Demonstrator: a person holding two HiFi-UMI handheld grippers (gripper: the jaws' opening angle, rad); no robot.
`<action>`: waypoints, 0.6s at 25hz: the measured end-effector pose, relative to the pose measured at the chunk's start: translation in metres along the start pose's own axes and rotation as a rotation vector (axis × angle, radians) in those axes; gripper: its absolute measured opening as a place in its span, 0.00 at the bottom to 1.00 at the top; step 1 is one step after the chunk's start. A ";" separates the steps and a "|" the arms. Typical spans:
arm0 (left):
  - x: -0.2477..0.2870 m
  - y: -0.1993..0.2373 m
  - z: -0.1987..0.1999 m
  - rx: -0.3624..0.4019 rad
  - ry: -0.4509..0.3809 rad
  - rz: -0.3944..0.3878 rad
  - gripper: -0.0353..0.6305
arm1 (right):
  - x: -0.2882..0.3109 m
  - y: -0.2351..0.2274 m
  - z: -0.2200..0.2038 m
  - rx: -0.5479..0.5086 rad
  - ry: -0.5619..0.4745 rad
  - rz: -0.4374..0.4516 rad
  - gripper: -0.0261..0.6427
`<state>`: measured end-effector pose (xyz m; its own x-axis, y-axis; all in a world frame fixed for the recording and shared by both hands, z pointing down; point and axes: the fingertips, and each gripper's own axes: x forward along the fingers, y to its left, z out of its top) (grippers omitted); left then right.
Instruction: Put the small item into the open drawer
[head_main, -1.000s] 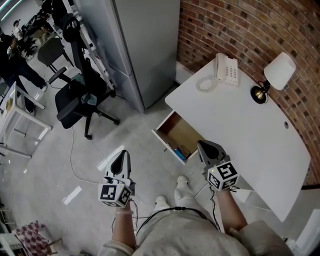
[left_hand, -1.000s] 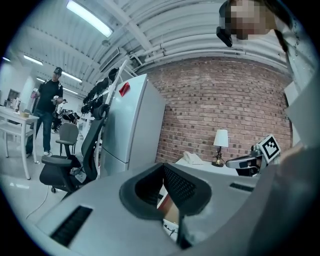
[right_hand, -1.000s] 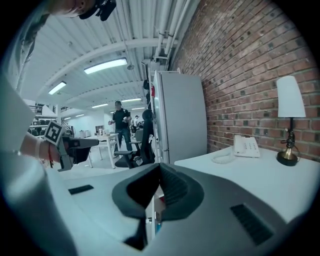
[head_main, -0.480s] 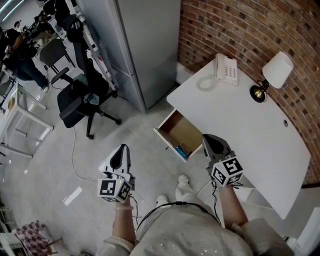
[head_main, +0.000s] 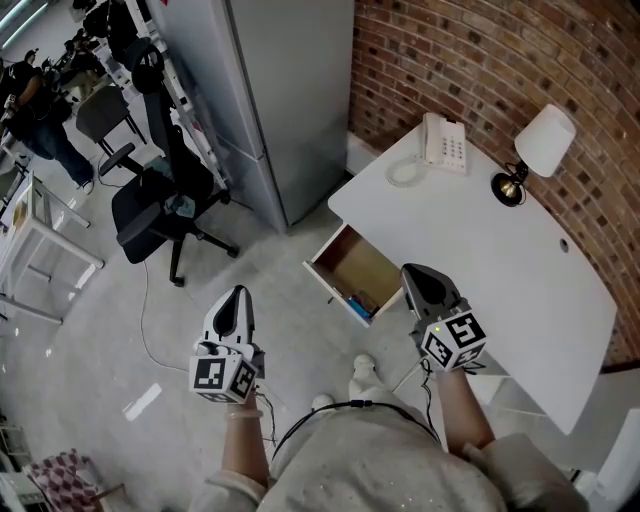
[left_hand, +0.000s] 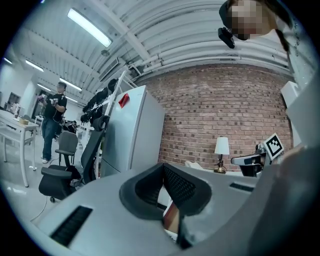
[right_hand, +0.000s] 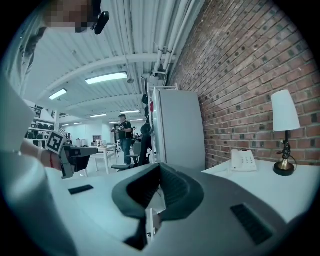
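A red brick wall (head_main: 480, 60) stands far ahead of both sets of fingers, a tall grey metal cabinet (head_main: 280, 90) beyond the left ones. The white desk (head_main: 480, 250) spreads under and beyond the right gripper (head_main: 415, 275), whose jaws are pressed together on nothing. The open wooden drawer (head_main: 372, 262) sits just left of its fingertips, with the small blue item (head_main: 358, 303) lying in the drawer's near corner. The left gripper (head_main: 238, 293), well apart from it over the floor, also has its jaws together and empty.
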<state>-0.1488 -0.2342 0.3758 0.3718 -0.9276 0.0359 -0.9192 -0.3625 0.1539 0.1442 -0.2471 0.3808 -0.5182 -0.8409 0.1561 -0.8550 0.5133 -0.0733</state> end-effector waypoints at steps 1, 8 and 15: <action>0.001 0.000 0.002 0.001 -0.004 -0.002 0.06 | -0.001 -0.001 0.002 0.001 -0.006 -0.003 0.05; 0.005 0.000 0.007 0.004 -0.024 -0.014 0.06 | -0.004 -0.007 0.013 -0.008 -0.031 -0.021 0.05; 0.005 0.002 0.011 0.000 -0.041 -0.011 0.06 | -0.004 -0.007 0.019 -0.007 -0.047 -0.023 0.05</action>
<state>-0.1499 -0.2407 0.3651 0.3765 -0.9264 -0.0061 -0.9150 -0.3729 0.1538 0.1514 -0.2506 0.3622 -0.4989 -0.8595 0.1111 -0.8666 0.4949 -0.0636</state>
